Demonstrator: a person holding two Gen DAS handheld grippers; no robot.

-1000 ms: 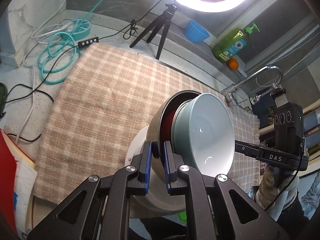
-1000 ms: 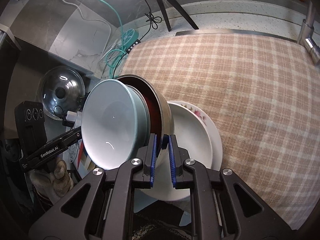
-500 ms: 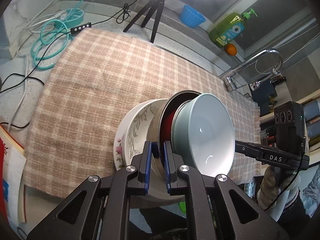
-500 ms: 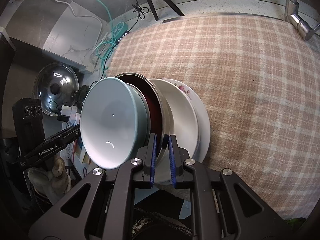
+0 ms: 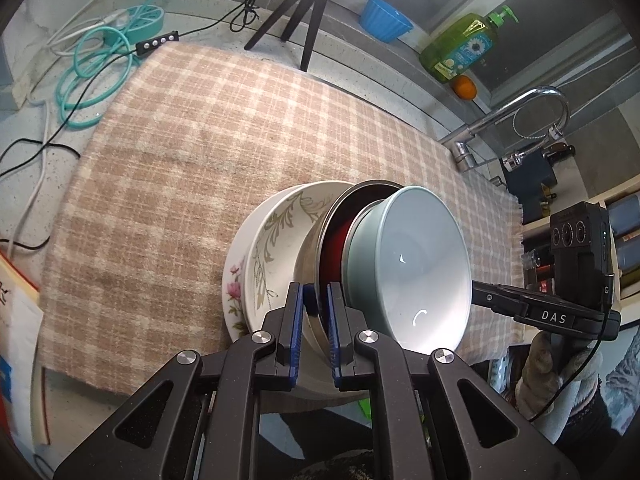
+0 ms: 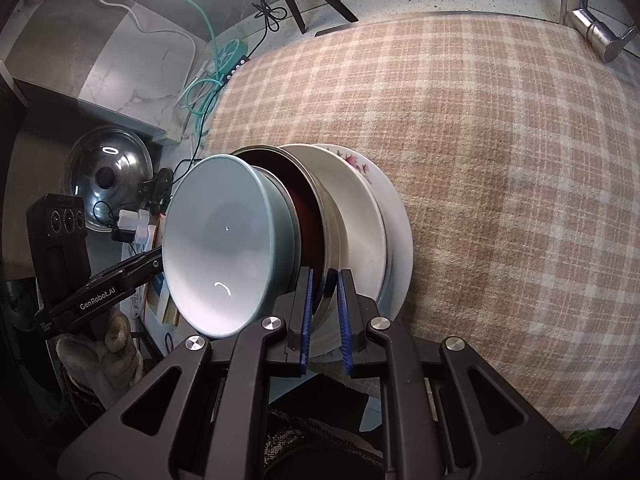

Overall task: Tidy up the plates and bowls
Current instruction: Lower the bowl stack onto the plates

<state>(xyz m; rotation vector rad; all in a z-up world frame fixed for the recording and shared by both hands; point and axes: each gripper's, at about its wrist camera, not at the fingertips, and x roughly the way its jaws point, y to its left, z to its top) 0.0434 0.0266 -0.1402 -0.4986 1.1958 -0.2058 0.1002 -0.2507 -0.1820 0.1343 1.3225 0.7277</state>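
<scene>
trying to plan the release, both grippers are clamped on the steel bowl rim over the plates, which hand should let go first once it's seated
Neither is clearly better. The left gripper and right gripper pinch opposite sides of the steel bowl rim alike, with the teal bowl nested inside. Probably release both together over the floral plate.

Two hand-held grippers face each other, angled downward; left gripper (image 5: pixel 315 322) and right gripper (image 6: pixel 324 312) each pinched closed, held by gloved hands (image 6: pixel 100 354).
</scene>
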